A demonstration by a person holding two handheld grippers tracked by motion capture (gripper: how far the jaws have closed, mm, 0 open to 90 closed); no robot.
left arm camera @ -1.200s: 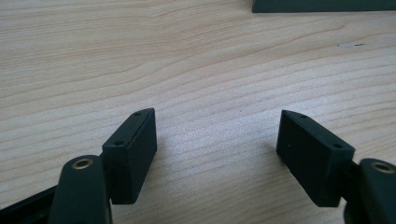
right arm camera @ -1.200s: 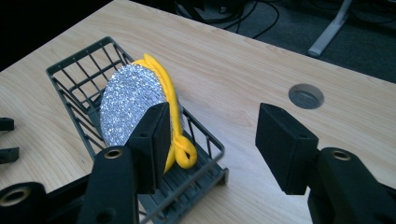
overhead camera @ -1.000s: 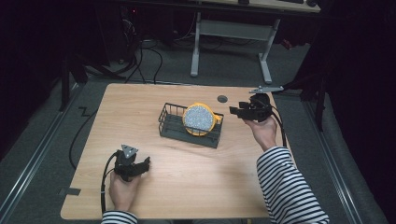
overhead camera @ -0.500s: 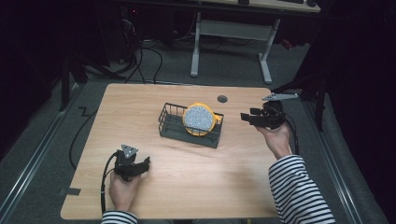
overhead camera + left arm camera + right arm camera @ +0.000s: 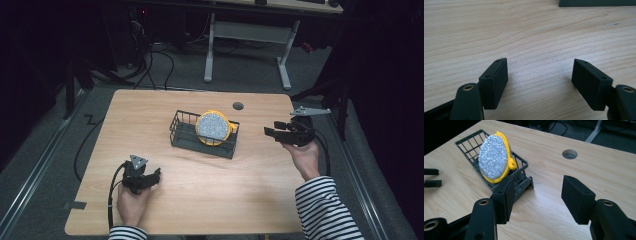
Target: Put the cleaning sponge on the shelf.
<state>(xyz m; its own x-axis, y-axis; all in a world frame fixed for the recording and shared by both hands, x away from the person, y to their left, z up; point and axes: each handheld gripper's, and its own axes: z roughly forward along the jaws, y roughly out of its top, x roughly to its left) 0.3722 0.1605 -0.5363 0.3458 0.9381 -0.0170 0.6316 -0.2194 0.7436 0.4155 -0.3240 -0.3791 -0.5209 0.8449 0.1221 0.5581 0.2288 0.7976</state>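
The wooden table [image 5: 200,210] carried a dark wire basket [image 5: 186,135] near its middle, and a round yellow-backed scrubbing pad [image 5: 213,127] with a glittery silver face leaned on edge inside it, propped against the wire. The right gripper [image 5: 270,133] hung just beside the basket's right end, jaws spread wide and empty, pointed toward the pad [image 5: 493,157]. The left gripper [image 5: 154,175] rested near the table's front edge, well apart from the basket, its jaws also wide and holding nothing [image 5: 539,72]. The risk I judged most likely: a jaw catching the basket rim on approach and shoving the light basket [image 5: 522,180] across the table. The tilted pad might also tip flat if nudged, or slip from a grip taken on its curved edge alone.
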